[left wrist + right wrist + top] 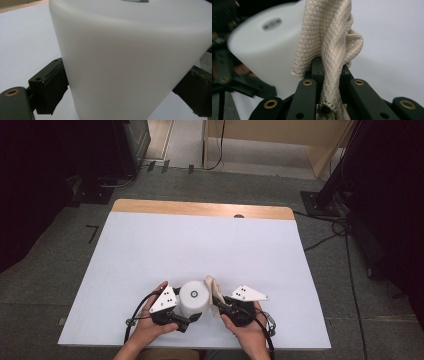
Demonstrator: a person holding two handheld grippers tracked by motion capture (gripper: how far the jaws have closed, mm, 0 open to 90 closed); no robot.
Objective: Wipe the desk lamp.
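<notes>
A white cylinder (194,297) stands upright near the table's front edge, with a small round hole in its top. My left gripper (187,314) is shut on it from the left; in the left gripper view the pads (53,83) press on both sides of the cylinder (130,62). My right gripper (218,301) comes in from the right, shut on a beige woven cloth (212,286). In the right gripper view the cloth (329,37) rises from between the jaws of my right gripper (329,71) and drapes against the cylinder (267,50) on its right side.
The white table top (150,250) has a wooden strip (200,209) along its far edge with a small dark hole. Grey floor surrounds the table, with cables (325,240) at the right and black stand bases (90,192) at the back.
</notes>
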